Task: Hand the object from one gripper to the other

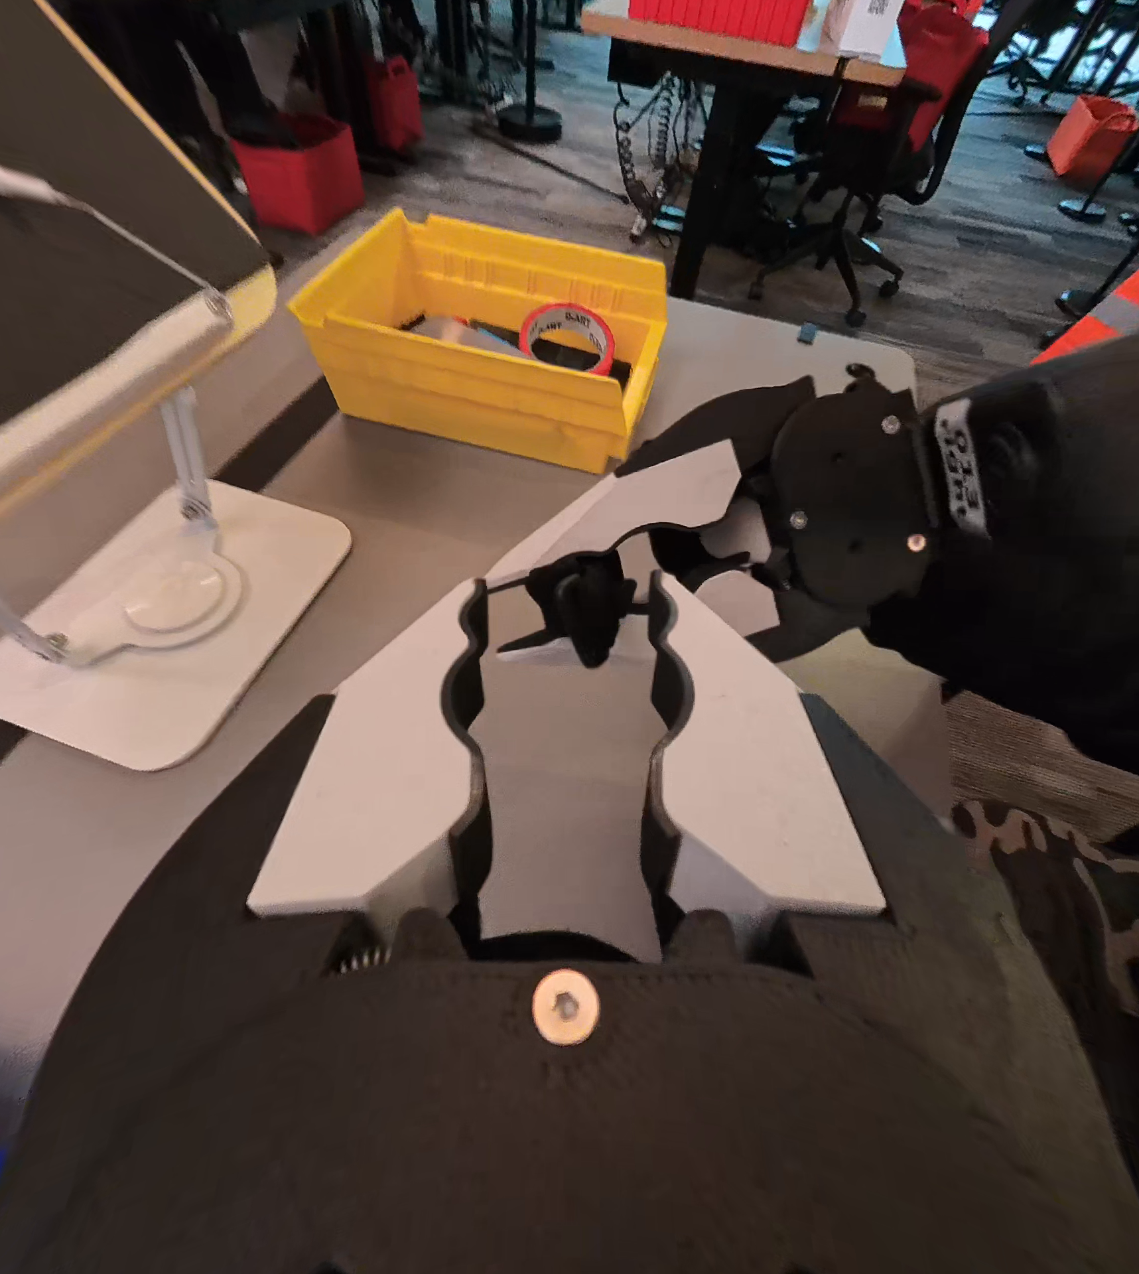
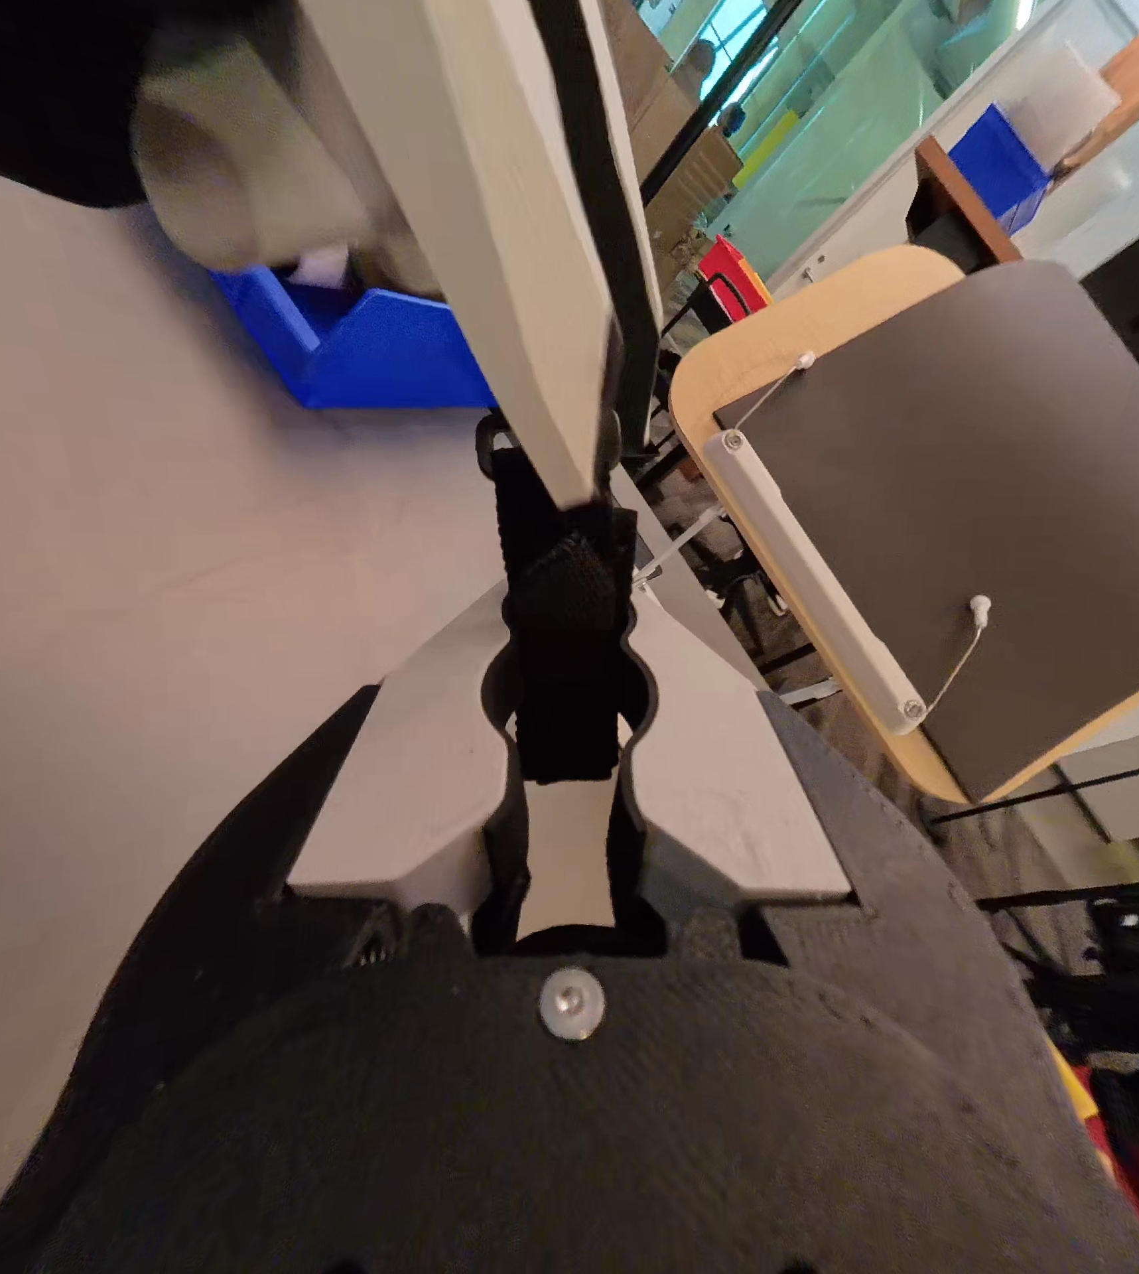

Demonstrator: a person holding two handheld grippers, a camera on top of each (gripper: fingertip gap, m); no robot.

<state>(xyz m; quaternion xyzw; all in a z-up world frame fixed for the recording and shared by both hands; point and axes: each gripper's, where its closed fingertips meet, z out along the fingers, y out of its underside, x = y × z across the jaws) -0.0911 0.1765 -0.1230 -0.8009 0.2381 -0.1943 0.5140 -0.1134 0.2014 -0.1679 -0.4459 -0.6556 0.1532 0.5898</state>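
left tool (image 1: 566, 607) gaped around black strap clip (image 1: 583, 610) | right tool (image 2: 570, 620) clamped on clip | above grey surface (image 1: 415, 496)

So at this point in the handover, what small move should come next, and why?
Probably close the left gripper on the black strap piece before anything lets go. The right gripper is shut on it, while the left gripper's fingers stand apart on either side of it, seemingly not yet clamping. Only then should the right one open.
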